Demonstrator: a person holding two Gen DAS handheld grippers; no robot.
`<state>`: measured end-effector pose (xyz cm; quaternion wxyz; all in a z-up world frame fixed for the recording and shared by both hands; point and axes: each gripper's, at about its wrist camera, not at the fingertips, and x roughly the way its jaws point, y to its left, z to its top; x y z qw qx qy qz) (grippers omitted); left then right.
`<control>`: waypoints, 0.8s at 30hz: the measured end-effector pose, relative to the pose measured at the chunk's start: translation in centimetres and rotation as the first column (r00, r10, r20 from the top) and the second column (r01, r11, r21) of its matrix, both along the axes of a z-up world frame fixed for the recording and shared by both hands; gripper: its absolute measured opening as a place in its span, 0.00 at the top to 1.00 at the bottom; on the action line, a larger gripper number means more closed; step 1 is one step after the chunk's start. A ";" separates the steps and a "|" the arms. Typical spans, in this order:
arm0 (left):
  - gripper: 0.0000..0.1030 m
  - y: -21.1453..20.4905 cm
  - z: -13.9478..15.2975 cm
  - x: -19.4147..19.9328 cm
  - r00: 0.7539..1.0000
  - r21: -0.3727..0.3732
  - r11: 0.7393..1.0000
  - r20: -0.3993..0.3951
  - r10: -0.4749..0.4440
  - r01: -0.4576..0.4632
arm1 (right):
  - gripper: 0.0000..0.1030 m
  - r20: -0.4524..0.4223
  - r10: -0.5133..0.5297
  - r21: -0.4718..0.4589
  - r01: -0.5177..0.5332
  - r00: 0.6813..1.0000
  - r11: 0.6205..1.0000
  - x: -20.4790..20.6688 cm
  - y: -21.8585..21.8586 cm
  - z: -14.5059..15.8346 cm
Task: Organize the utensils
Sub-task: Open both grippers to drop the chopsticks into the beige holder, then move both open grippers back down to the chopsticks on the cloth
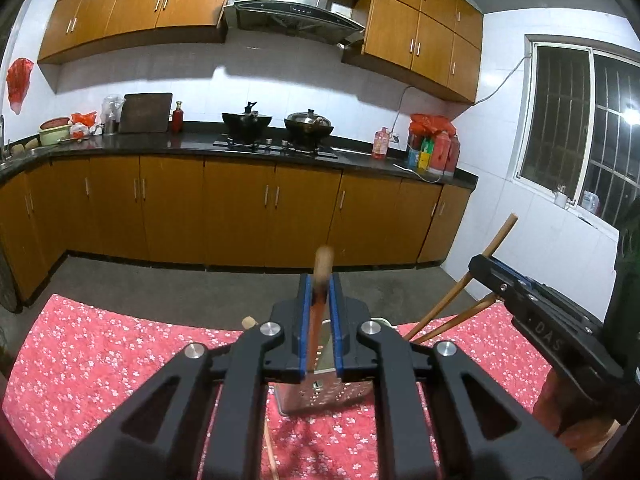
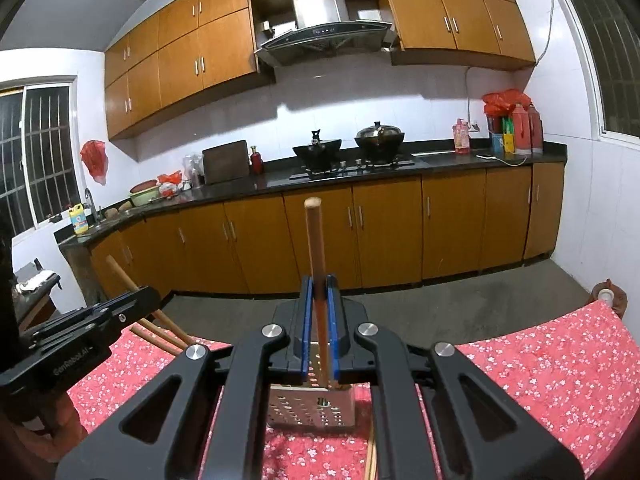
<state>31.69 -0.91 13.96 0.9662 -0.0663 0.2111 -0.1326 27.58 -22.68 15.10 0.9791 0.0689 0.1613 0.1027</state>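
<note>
A perforated steel utensil holder (image 1: 320,398) (image 2: 312,400) stands on the red floral tablecloth (image 1: 100,360), right below both grippers. In the left wrist view my left gripper (image 1: 321,280) has a wooden chopstick (image 1: 322,264) upright between its blue pads. That stick is blurred, a gap shows beside its lower part, and its lower end points into the holder. My right gripper (image 2: 319,280) (image 1: 482,259) is shut on a second chopstick (image 2: 313,236) (image 1: 501,236), also upright over the holder. More chopsticks (image 1: 440,318) (image 2: 160,332) lean out of the holder. The left gripper (image 2: 146,292) shows at the left of the right wrist view.
A loose chopstick (image 1: 270,454) (image 2: 371,460) lies on the cloth near the holder. Beyond the table's far edge is bare floor, then wooden cabinets under a dark counter (image 1: 192,148) with two woks. A window (image 1: 580,128) is on the right.
</note>
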 end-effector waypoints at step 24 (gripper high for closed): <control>0.78 6.7 -5.6 -7.9 0.986 0.056 0.989 -0.089 0.141 -0.136 | 0.80 -0.281 -0.166 -0.004 0.172 0.945 0.985 -4.5 -8.2 -9.2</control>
